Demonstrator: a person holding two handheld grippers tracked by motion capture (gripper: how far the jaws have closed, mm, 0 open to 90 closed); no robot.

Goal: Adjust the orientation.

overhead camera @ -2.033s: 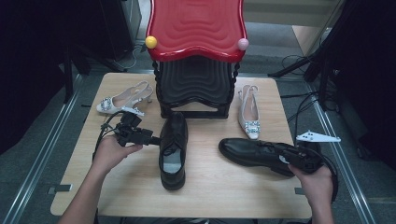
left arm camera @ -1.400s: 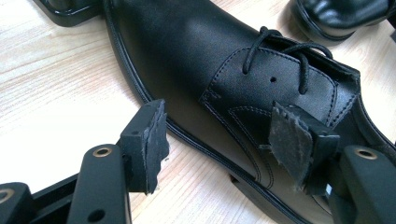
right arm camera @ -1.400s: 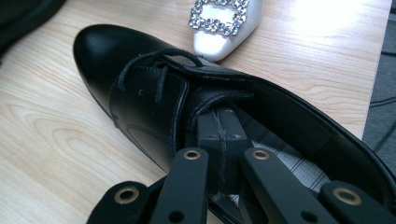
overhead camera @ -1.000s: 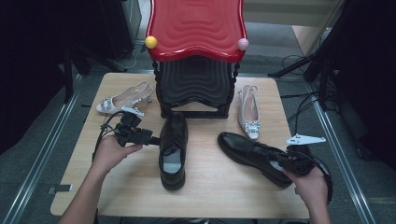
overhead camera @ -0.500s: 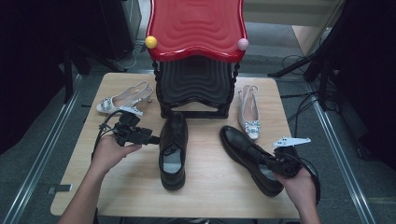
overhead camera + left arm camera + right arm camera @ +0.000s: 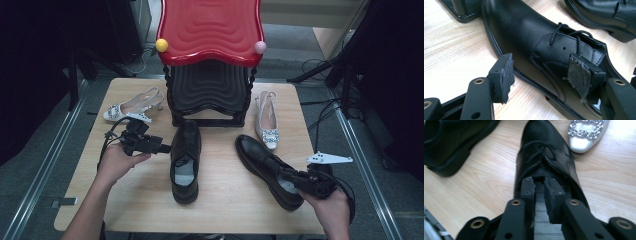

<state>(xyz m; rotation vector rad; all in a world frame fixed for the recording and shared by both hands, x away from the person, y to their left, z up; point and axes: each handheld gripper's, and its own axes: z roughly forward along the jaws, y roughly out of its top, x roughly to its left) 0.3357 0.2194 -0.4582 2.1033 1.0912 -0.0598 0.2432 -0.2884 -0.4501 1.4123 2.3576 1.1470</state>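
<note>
One black shoe (image 6: 270, 170) newly angled inward

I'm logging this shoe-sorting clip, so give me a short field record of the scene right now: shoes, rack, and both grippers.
left gripper: open, beside the upright black leather lace-up shoe, not gripping it
right gripper: fingers inside the opening of the angled black leather lace-up shoe, jaws just been opening, a narrow gap between them
silver slingback heels: one left of rack, one right
red-topped black shoe rack: at table's far edge

A recording lab: a wooden table (image 6: 220, 200) ringed by cables (image 6: 320, 117) and dark equipment.
</note>
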